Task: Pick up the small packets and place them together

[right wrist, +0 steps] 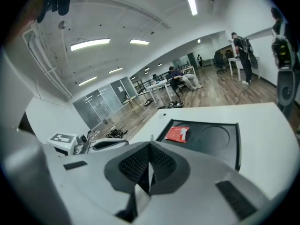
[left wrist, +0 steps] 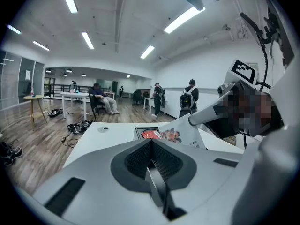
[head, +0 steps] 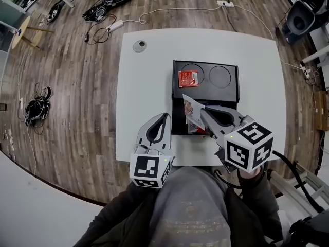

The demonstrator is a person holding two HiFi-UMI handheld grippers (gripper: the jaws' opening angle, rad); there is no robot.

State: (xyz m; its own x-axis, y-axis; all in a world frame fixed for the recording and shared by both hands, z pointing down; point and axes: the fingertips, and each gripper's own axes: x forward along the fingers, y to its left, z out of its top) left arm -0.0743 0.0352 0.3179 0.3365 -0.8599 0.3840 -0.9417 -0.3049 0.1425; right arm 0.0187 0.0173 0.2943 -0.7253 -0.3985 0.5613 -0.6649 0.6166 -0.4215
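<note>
My right gripper (head: 202,111) is shut on a white printed packet (head: 190,108) and holds it in the air above the near left part of the black tray (head: 229,94). In the right gripper view the packet shows only as a thin white edge (right wrist: 150,173) between the pads. A red packet (head: 188,78) lies in the tray's left round recess. Another red packet (head: 199,130) peeks out under the right gripper at the tray's near edge. My left gripper (head: 165,116) hovers left of the tray, its jaws shut with nothing between them. From it I see the white packet (left wrist: 182,136) raised.
The tray sits on a white table (head: 257,60) with a small grey disc (head: 139,46) at its far left. Cables and power strips (head: 110,24) lie on the wooden floor beyond. People (left wrist: 190,97) stand and sit far off in the room.
</note>
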